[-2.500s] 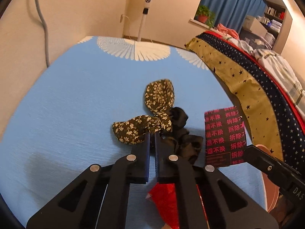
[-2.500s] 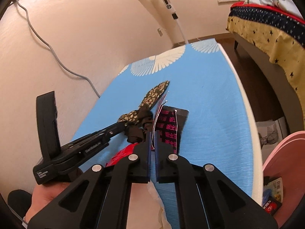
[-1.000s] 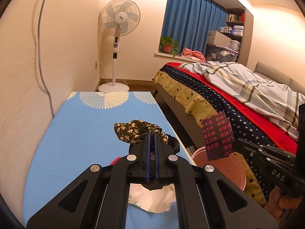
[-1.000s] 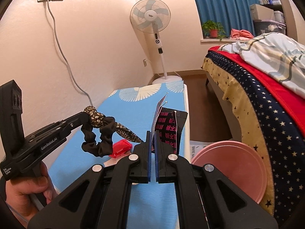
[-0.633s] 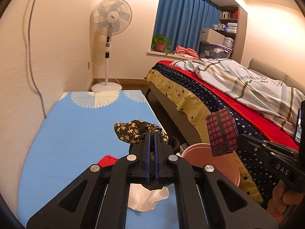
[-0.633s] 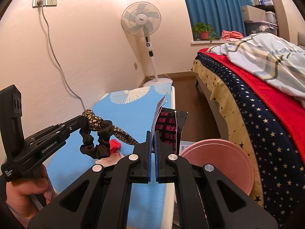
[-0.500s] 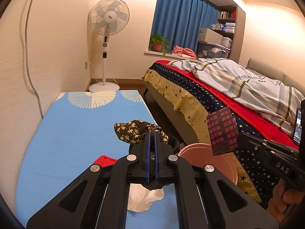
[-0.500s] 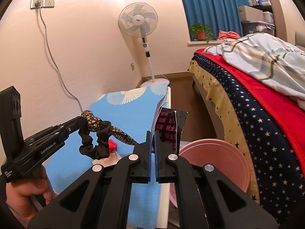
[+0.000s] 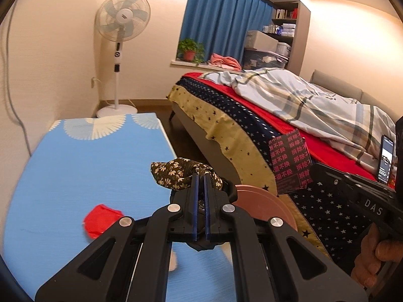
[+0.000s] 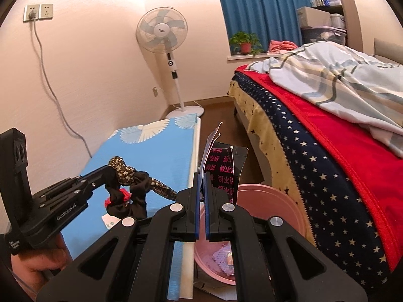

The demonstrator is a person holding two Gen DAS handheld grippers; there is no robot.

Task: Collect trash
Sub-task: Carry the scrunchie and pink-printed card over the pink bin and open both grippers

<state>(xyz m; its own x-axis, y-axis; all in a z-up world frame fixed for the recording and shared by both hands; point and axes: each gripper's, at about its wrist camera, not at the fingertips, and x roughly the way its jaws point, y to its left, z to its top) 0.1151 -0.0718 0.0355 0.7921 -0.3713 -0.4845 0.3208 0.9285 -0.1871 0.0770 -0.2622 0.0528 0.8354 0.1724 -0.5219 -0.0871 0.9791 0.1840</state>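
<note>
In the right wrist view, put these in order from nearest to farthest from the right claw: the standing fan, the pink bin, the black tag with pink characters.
1. The black tag, pinched in the right claw.
2. The pink bin, on the floor just below and behind it, beside the bed.
3. The standing fan, far back by the wall.

One scrunchie [image 9: 181,173], one black packet [image 10: 224,168], one pink bin [image 10: 274,201], one red scrap [image 9: 100,220].
</note>
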